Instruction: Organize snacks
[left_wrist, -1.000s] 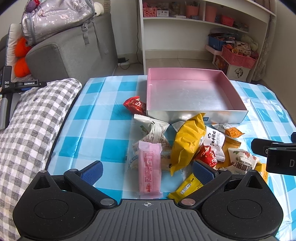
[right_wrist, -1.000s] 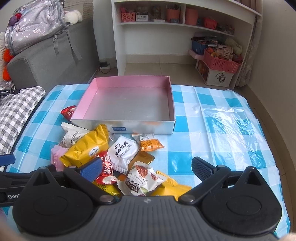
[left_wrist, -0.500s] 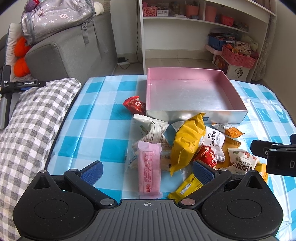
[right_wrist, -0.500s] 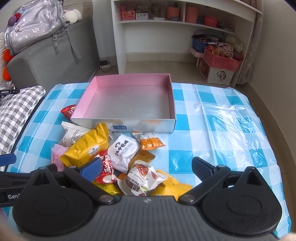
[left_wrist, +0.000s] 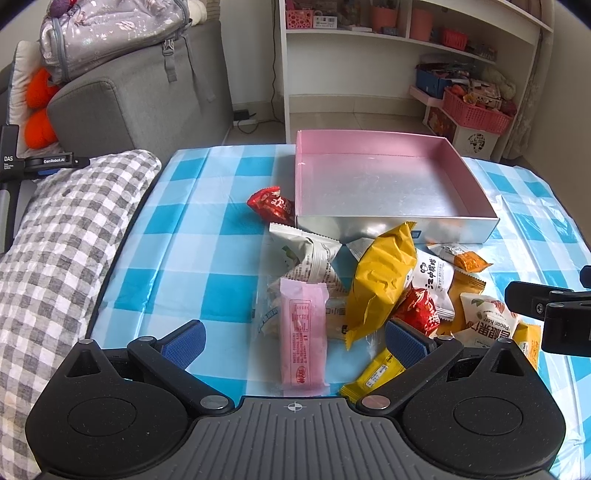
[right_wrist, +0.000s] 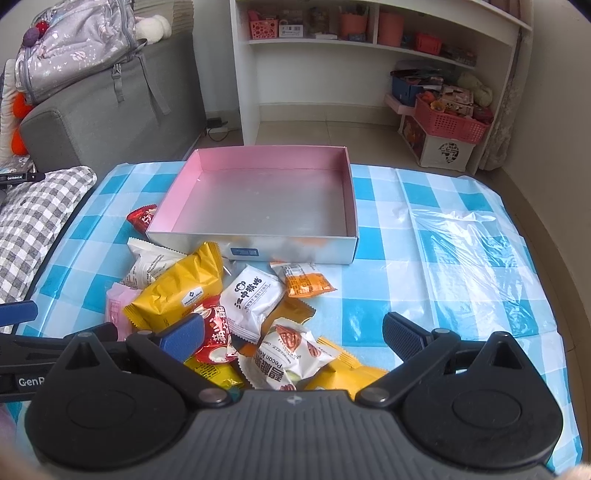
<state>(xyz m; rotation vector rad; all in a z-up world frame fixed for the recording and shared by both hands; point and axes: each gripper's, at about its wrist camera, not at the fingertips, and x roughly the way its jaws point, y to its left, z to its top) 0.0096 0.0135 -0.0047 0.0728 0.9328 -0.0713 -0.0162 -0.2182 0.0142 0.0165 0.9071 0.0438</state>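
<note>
Nothing sorted yet: the pink-lined box (right_wrist: 258, 199) is empty, and the snack packets (right_wrist: 229, 306) are heaped on the worktop (right_wrist: 406, 295) just before it. Left gripper (left_wrist: 293, 338) and right gripper (right_wrist: 293, 332) fingers spread, holding nothing.

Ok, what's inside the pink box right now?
Nothing: the pink box shows only its bare silver floor, with no snacks in it. The near wall hides a thin strip of floor from both views. The snack pile lies outside, in front.
</note>
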